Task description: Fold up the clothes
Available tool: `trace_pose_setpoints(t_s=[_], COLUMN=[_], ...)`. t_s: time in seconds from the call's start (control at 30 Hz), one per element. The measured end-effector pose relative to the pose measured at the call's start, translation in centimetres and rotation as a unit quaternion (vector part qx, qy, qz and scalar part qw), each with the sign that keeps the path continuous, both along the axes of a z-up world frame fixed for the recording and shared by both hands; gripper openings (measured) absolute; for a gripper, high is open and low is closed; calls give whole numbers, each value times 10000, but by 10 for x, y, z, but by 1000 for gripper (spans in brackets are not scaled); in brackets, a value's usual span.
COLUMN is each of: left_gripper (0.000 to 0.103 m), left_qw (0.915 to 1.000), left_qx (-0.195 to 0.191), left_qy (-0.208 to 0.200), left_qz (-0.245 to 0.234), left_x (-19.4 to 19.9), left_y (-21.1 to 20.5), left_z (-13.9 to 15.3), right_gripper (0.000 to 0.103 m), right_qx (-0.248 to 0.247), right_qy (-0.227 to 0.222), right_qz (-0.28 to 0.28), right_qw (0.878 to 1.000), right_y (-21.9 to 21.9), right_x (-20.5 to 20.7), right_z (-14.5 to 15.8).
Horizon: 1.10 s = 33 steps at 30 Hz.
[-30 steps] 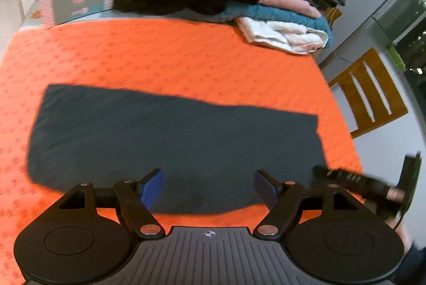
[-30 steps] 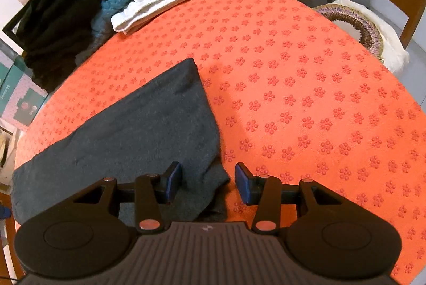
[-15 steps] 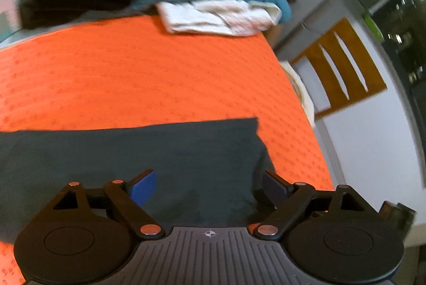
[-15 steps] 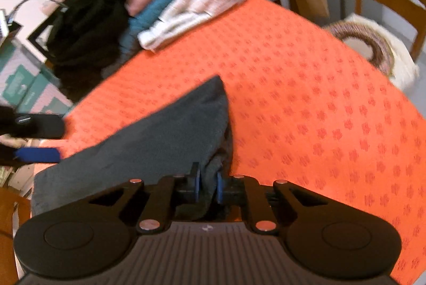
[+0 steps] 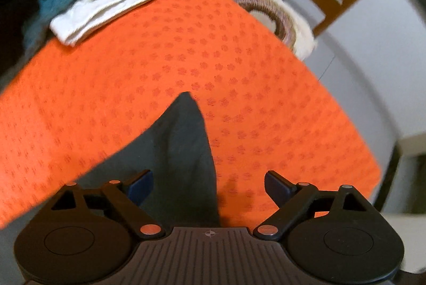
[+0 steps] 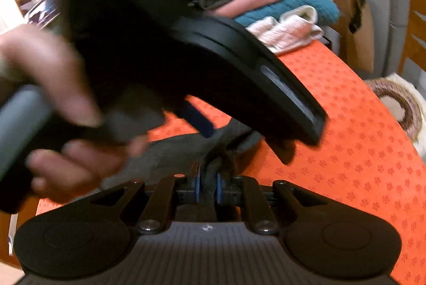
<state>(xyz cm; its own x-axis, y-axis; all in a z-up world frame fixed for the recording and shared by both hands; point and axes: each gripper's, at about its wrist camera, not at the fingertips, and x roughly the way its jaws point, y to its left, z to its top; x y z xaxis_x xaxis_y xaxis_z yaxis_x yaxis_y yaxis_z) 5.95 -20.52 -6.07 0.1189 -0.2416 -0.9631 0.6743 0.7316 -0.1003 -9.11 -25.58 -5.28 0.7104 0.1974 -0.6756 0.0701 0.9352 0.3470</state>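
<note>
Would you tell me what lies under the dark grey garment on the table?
The dark grey garment lies on the orange flower-patterned mat, visible all around it. The right gripper pinches one corner. What lies beneath the mat is covered.

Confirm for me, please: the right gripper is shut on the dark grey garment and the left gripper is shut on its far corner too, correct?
Not quite. The right gripper is shut on the dark grey garment, but the left gripper is open above it, gripping nothing, as the left wrist view shows.

Both grippers: black linkage arms, silver pivot screws, ribbed grey housing, blue-padded fingers. Bare-skinned hand at 9 o'clock gripped grey handle.
</note>
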Motion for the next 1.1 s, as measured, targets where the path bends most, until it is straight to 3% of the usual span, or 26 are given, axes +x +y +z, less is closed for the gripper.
trace_pose_setpoints(t_s=[0.07, 0.13, 0.33, 0.53, 0.83, 0.93, 1.1], left_gripper=[59, 12, 9, 9, 9, 9, 10], left_qw=[9995, 9995, 9951, 9762, 9337, 9249, 9187], left_qx=[198, 127, -659, -1591, -2421, -2602, -2760], left_qy=[-239, -292, -153, 24, 479, 527, 638], left_qz=[-74, 5, 722, 1476, 2593, 2722, 2751], left_x=[-3, -2, 10, 17, 35, 41, 48], left_y=[-1, 9, 68, 145, 257, 275, 286], left_z=[-1, 2, 22, 34, 6, -7, -18], right_gripper=[13, 13, 18, 18, 18, 18, 18], right_qx=[-37, -57, 275, 828, 330, 176, -88], right_qy=[-34, -38, -82, -5, 525, 547, 374], right_qz=[118, 213, 667, 1112, 1306, 1498, 1815], right_qw=[9999, 9997, 9974, 9903, 9895, 9870, 9826], right_y=[5, 7, 6, -2, 16, 30, 55], right_x=[0, 0, -2, -10, -8, 4, 33], right_z=[3, 5, 15, 29, 20, 20, 26])
